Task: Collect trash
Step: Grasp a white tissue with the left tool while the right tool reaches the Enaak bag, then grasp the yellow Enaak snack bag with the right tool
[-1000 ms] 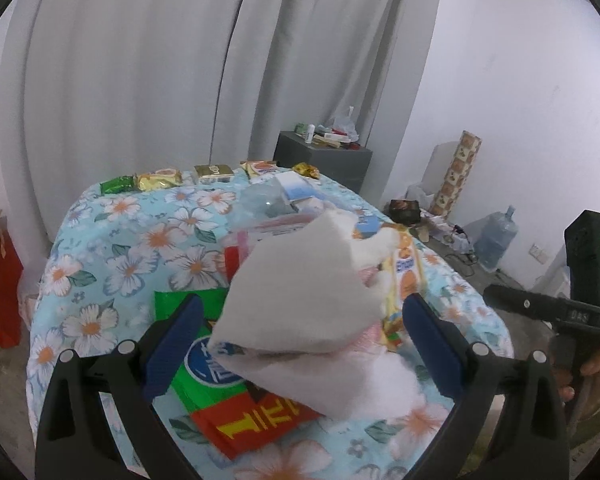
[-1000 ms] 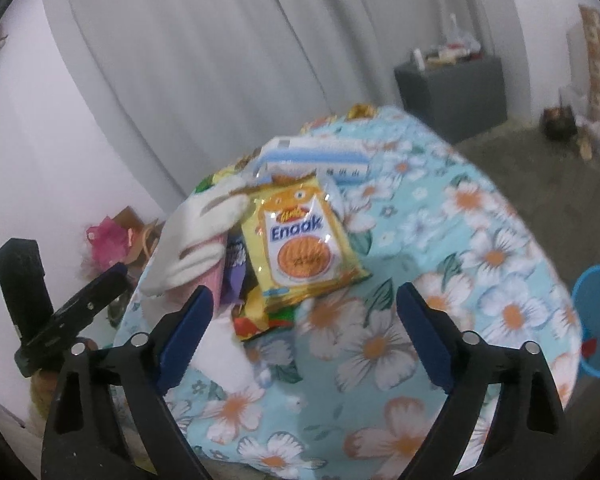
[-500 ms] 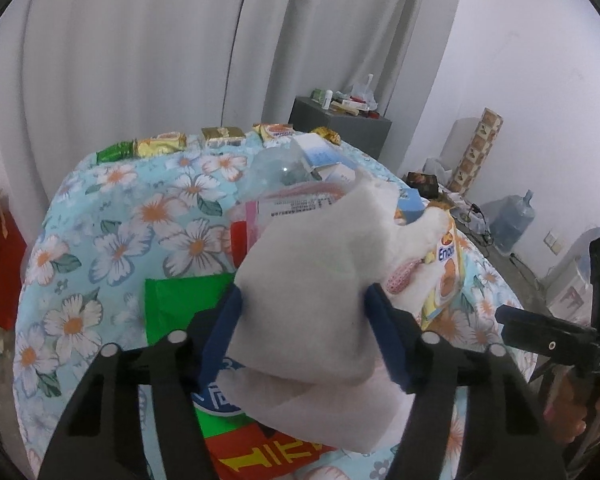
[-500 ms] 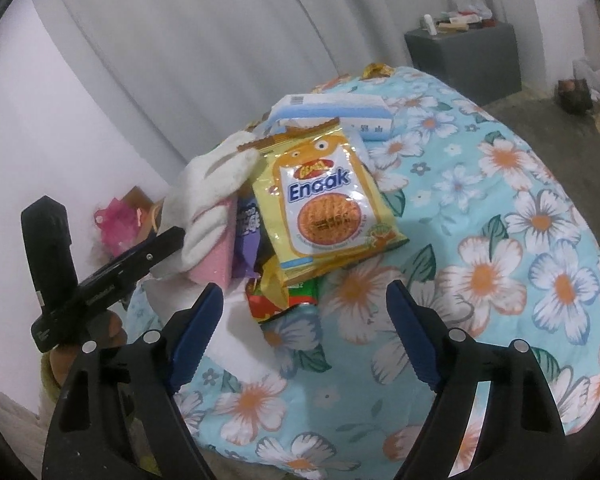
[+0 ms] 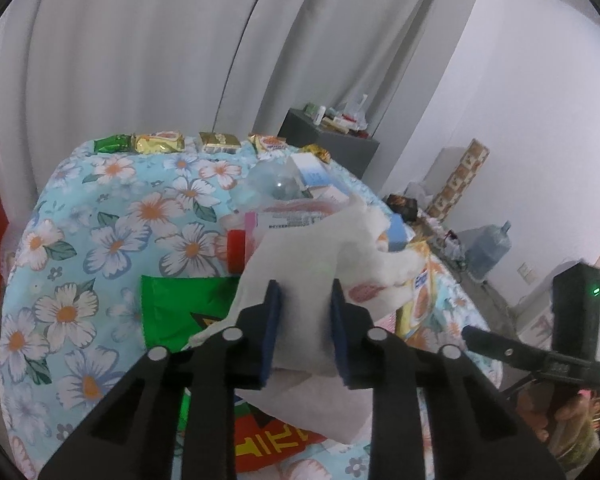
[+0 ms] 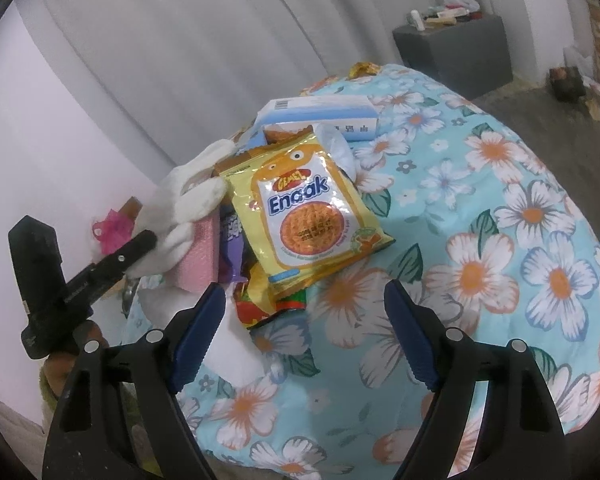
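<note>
At centre frame we see the left gripper [image 5: 302, 324], wide open a second ago, now closed on the white tissue [image 5: 312, 264] atop the wrapper pile on the floral cloth [image 5: 100, 240]. The right gripper [image 6: 304, 332] hangs open and empty; we judge lifting comes next

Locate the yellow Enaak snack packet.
Right wrist view, centre: the yellow Enaak snack packet lies atop the wrapper pile, in front of the blue-white box.

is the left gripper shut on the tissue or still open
Shut: the left gripper has both blue fingers pressed into the bunched white tissue.
</note>
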